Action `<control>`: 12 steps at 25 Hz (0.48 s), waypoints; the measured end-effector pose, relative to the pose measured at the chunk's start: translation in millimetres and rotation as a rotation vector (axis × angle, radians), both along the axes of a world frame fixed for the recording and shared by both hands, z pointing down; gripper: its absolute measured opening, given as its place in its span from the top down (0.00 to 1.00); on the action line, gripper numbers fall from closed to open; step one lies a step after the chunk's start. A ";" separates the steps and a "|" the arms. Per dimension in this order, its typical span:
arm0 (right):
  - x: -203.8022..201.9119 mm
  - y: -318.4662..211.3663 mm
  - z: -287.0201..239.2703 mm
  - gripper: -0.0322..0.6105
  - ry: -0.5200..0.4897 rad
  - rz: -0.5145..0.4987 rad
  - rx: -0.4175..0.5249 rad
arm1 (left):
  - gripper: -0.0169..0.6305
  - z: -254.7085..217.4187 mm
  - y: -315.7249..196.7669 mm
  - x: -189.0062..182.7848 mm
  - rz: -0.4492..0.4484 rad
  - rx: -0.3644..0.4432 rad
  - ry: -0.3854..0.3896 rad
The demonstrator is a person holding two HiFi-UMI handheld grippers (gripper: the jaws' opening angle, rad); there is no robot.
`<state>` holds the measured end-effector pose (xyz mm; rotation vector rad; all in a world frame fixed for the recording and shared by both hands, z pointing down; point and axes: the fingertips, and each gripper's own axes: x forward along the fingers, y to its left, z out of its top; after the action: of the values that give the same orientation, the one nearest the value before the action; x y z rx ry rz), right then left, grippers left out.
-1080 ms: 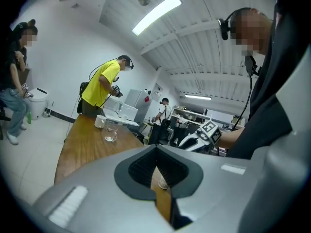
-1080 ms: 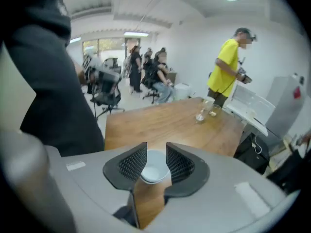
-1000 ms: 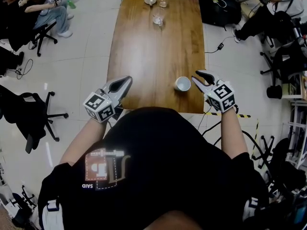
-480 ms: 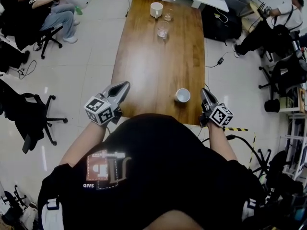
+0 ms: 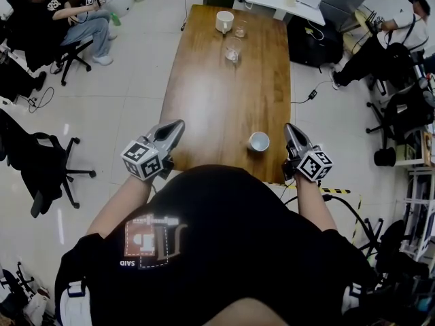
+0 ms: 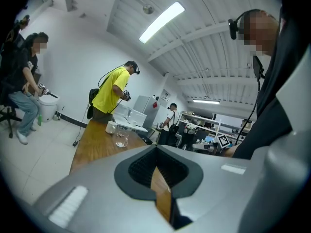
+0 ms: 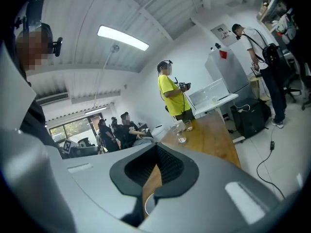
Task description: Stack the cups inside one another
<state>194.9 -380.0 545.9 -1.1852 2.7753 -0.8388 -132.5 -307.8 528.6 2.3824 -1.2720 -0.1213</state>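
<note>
My left gripper [image 5: 178, 125] and right gripper [image 5: 289, 128] are clenched empty; the right has just closed. The white cup [image 5: 258, 141] stands apart from the far glasses [image 5: 233, 51]; I must open to grasp it.

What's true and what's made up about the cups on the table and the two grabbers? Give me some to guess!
1. The white cup stands near the near edge of the wooden table. True.
2. The right gripper is holding the white cup. False: its jaws have just closed on nothing, and the cup stands beside it, untouched.
3. A white mug stands at the table's far end. True.
4. The cups are already stacked together. False: the white cup and the white mug stand at opposite ends of the table.
5. The left gripper is wide open. False: its jaws are shut and empty.
</note>
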 end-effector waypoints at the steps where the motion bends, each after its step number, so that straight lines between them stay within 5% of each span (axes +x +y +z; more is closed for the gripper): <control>1: -2.9 1.3 1.5 0.93 0.007 -0.012 -0.001 | 0.97 0.5 0.2 0.6 0.001 0.000 0.000; 12: -4.1 6.5 9.4 0.93 0.035 -0.044 -0.012 | 0.97 1.1 2.2 -0.4 -0.003 -0.002 0.001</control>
<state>190.9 -373.5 555.4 -1.1558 2.8380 -0.8477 -132.9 -305.5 529.6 2.3781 -1.2749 -0.1219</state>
